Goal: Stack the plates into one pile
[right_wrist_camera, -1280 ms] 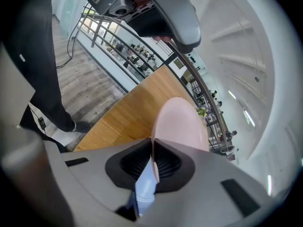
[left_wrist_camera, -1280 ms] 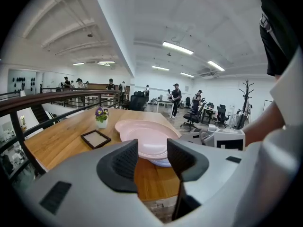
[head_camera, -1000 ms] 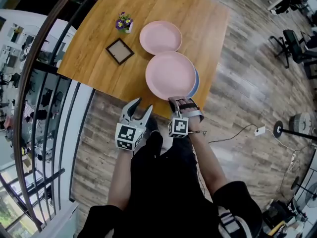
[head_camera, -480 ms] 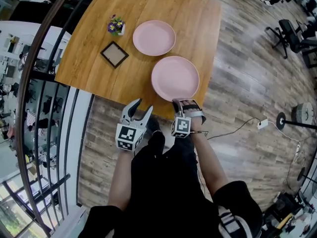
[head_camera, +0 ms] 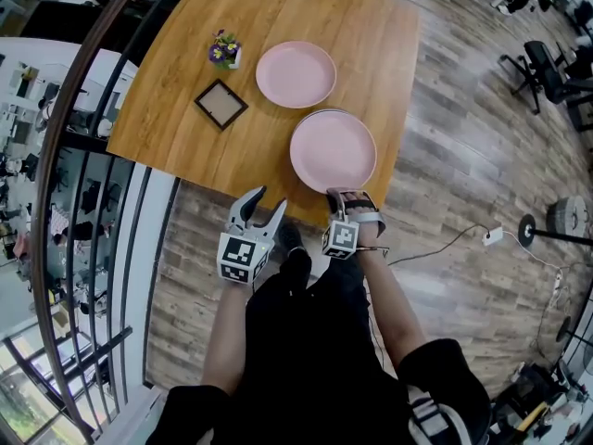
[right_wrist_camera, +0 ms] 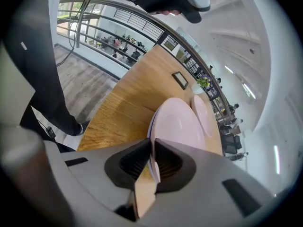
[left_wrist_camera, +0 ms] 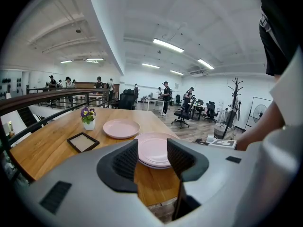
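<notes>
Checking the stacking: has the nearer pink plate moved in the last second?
Yes. The nearer pink plate has shifted right, away from the picture frame, and now covers the blue plate that earlier showed past its right edge.

wooden table | pink plate | plate stack | picture frame | flower pot

The top pink plate hides the lower plate bar a sliver; its near rim vanishes between the right gripper's jaws, which have just been opening.
</notes>
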Demonstrator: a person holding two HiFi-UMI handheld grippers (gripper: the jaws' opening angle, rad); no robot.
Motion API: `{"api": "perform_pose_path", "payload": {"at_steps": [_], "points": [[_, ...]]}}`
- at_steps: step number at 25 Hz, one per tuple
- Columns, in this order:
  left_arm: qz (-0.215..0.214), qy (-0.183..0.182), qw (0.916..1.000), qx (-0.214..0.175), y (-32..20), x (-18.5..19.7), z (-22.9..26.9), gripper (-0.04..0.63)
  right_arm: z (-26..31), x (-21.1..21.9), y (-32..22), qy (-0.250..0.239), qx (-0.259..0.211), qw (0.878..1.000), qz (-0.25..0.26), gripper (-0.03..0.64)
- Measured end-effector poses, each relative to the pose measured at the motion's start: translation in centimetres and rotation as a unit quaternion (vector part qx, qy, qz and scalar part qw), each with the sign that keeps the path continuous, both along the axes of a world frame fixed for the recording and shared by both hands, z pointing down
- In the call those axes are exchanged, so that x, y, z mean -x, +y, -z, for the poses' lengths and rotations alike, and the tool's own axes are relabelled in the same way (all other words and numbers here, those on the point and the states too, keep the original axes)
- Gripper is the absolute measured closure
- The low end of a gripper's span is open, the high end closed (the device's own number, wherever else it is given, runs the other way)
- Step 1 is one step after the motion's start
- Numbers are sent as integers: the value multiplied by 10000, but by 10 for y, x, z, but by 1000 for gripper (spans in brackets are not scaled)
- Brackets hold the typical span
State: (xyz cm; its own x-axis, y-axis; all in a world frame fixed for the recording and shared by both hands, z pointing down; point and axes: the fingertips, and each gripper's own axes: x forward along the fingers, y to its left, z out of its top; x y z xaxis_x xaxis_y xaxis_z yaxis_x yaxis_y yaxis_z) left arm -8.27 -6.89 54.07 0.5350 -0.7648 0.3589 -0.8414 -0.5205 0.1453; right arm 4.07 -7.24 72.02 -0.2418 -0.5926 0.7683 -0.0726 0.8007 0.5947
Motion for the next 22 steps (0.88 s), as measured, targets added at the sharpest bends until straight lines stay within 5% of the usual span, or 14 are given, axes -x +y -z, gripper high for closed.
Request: {"api": "perform_pose_path", "payload": {"at_steps": [7,22], "points": [[-47,53,10000,-41,-8,3,3,394,6,0,-5,-362,257,9985,-331,499],[-52,154,9997,-154,-17,29,15,394,45,34,-25,-617,-108,9974,-367,491]]}}
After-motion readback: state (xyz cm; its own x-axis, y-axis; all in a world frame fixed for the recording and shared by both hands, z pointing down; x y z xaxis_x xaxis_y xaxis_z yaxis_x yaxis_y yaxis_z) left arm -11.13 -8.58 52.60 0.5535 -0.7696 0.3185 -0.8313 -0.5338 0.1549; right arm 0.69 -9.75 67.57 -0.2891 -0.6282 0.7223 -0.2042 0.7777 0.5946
